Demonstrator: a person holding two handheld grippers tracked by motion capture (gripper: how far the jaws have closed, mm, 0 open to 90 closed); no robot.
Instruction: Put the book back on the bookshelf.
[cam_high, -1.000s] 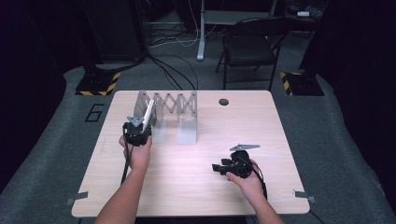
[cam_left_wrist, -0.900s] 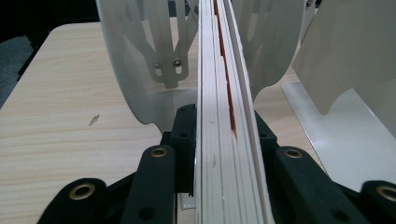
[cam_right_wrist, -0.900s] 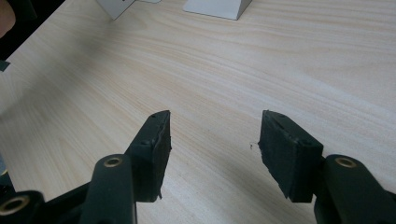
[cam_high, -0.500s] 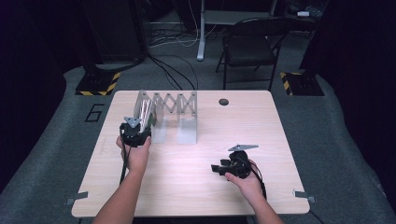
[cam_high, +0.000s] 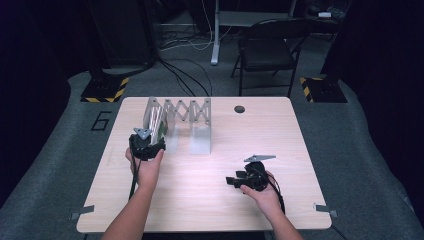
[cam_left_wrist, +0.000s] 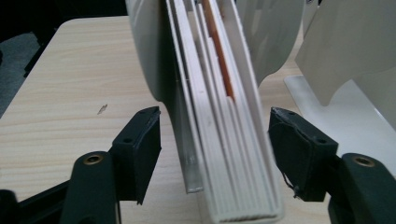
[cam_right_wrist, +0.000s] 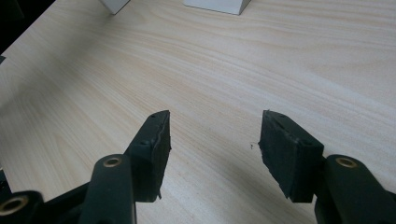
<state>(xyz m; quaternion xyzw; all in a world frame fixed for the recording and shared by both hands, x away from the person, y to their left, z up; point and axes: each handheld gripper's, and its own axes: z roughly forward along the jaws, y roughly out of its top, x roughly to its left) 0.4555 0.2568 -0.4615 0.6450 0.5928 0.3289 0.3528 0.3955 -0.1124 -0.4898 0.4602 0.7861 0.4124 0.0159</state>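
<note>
My left tool (cam_left_wrist: 212, 154) jaws just opening, off the white folder stack (cam_left_wrist: 219, 140) between them, my right tool (cam_right_wrist: 212, 149) wide over bare worktop (cam_right_wrist: 233, 70), holding nothing

High view above the table (cam_high: 200, 200), forward and down; two claw-mounted views close over its wood.

rack (cam_high: 185, 122) on table (cam_high: 300, 150), back left | left gripper (cam_high: 148, 141) before rack
</note>
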